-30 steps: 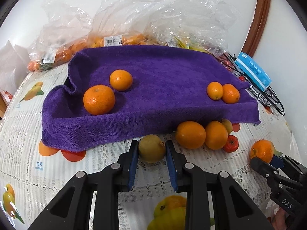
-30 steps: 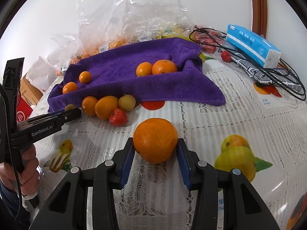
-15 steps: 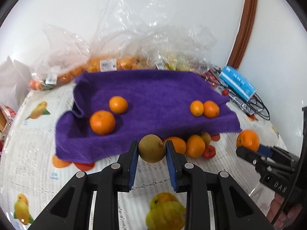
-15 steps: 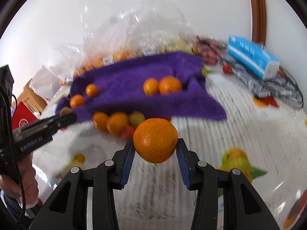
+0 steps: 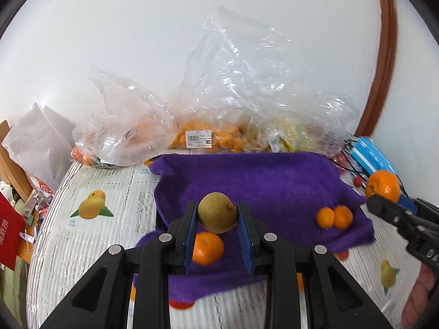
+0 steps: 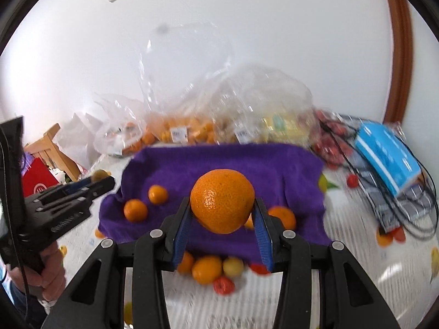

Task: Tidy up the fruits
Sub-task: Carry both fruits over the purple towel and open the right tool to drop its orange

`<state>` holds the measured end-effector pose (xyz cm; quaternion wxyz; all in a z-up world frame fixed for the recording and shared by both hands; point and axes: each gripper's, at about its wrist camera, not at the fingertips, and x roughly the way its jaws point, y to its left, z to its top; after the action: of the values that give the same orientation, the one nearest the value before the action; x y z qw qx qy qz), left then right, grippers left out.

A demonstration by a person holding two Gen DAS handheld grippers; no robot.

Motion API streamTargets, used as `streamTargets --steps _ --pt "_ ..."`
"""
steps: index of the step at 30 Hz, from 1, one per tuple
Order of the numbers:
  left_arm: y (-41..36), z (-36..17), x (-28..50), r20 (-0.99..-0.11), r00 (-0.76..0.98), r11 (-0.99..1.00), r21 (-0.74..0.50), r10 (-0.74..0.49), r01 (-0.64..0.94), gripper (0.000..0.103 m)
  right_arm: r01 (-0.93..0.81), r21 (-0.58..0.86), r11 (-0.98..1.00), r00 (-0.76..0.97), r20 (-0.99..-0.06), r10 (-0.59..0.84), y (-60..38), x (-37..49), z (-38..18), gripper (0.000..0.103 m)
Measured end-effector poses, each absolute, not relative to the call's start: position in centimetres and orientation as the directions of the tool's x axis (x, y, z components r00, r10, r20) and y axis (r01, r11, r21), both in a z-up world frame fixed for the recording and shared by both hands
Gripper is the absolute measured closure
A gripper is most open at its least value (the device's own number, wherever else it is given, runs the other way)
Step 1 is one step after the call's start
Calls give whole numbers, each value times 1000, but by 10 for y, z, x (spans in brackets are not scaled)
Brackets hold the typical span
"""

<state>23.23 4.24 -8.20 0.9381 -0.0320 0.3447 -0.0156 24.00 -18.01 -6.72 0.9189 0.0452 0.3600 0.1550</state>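
My left gripper (image 5: 218,215) is shut on a brown-green kiwi (image 5: 217,212) and holds it in the air over the near edge of the purple towel (image 5: 263,181). My right gripper (image 6: 222,211) is shut on a large orange (image 6: 222,200), also lifted above the towel (image 6: 219,164). On the towel lie small oranges: two at its right (image 5: 334,216) and one (image 5: 207,248) under the left gripper's fingers. In the right wrist view, two oranges (image 6: 145,204) sit on the towel's left. The right gripper with its orange (image 5: 382,185) shows at the right of the left wrist view.
Clear plastic bags (image 5: 197,134) of fruit line the wall behind the towel. A blue box (image 6: 384,153) and black cables (image 6: 406,205) lie at the right. Loose oranges and a red fruit (image 6: 216,272) sit on the lace tablecloth (image 5: 96,235) before the towel. A hand (image 6: 46,271) holds the left gripper.
Both grippers have risen from the tablecloth with their fruit and moved toward the towel. The kiwi and the large orange stay clamped.
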Motion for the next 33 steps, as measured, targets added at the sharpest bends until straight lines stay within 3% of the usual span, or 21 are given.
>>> streamTargets --steps 7,9,21,33 --pt "47 -116 237 -684 728 997 -79 -42 -16 76 -295 246 923 688 -616 384 -176 256 -87 60" --pt "46 -124 239 -700 713 996 -84 -47 -17 76 -291 263 920 651 -650 392 -176 263 -101 60" --pt "44 -133 240 -709 703 995 -96 -56 -18 76 -249 320 914 649 -646 402 -191 268 -117 60" --pt "47 -132 239 -700 711 992 -124 -71 -23 76 -282 282 917 634 -662 399 -175 266 -127 60"
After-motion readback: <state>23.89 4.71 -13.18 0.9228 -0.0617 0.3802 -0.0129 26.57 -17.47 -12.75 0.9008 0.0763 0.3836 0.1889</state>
